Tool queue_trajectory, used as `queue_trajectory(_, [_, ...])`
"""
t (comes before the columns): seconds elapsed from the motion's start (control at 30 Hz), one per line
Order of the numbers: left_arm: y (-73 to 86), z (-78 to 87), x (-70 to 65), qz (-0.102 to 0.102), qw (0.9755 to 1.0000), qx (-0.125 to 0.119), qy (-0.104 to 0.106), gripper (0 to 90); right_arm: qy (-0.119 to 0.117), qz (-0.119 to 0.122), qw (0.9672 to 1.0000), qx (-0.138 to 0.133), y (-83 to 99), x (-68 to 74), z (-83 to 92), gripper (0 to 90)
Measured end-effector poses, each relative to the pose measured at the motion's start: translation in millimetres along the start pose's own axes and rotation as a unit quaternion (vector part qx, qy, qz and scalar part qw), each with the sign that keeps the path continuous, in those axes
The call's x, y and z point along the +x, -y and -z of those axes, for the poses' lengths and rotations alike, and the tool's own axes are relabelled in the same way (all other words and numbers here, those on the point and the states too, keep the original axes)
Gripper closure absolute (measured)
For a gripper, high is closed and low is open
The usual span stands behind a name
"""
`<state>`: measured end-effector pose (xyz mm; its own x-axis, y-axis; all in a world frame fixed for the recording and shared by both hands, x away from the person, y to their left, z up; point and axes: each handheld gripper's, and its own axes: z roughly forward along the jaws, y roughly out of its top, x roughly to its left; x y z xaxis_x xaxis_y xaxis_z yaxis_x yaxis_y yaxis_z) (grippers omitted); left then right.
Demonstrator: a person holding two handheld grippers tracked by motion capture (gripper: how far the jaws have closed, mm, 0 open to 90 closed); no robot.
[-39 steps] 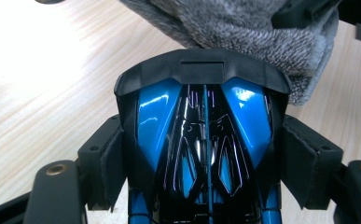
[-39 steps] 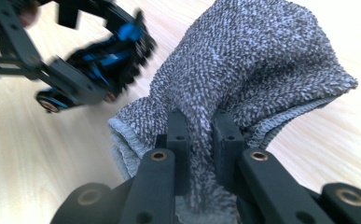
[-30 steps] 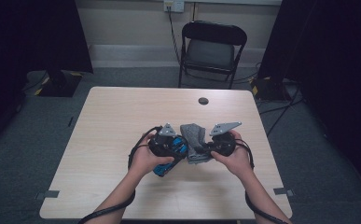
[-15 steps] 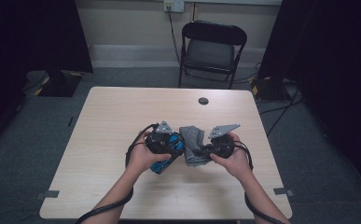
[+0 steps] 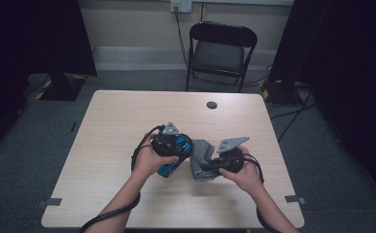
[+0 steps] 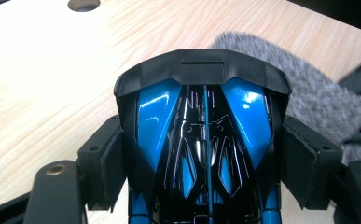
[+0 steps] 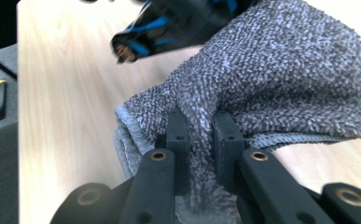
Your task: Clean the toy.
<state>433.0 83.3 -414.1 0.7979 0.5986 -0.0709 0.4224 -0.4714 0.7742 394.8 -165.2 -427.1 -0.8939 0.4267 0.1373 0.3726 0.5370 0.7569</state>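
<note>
Left gripper (image 6: 206,196) clamps blue-black toy (image 6: 204,135) | right gripper (image 7: 199,135) pinches grey cloth (image 7: 281,70) against it above table (image 5: 127,121) | wiping apparently mid-way, progress unclear | toy not yet set down

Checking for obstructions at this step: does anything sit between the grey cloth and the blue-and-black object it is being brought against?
Nothing visible does. The left gripper holds the blue-and-black object, the right gripper pinches the grey cloth, and the cloth lies right beside the object above the table.
</note>
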Motion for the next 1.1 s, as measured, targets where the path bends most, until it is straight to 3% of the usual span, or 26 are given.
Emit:
queue_trajectory(0.1, [-0.9,1.1,3.2,0.005,1.0000,-0.003,-0.001,25.5,0.001,0.001,1.0000,0.008,4.0,1.3,-1.2,79.7])
queue_trajectory(0.2, [-1.6,3.8,3.6,0.005,1.0000,-0.005,-0.002,25.5,0.016,-0.007,0.9998,0.003,6.7,-1.9,1.6,79.5])
queue_trajectory(0.4, [-5.5,9.6,-0.1,-0.002,1.0000,-0.009,0.001,25.5,0.075,-0.044,0.9961,-0.013,9.0,-17.3,13.8,79.5])
queue_trajectory(0.47, [-7.4,9.4,-1.8,-0.005,0.9999,-0.012,0.000,25.5,0.083,-0.059,0.9946,-0.019,7.6,-19.5,15.8,79.4])
queue_trajectory(0.57, [-9.6,7.6,-4.0,-0.007,0.9999,-0.013,0.003,25.5,0.081,-0.060,0.9947,-0.022,2.7,-18.0,14.1,79.4])
queue_trajectory(0.8, [-9.2,1.5,-6.3,-0.004,0.9999,-0.011,0.002,25.5,0.048,-0.040,0.9979,-0.018,-11.2,-2.9,-1.4,79.4])
queue_trajectory(1.1, [-6.6,3.4,-6.1,-0.005,1.0000,-0.008,0.003,25.5,0.032,-0.036,0.9988,-0.010,-12.7,3.0,-15.9,79.5])
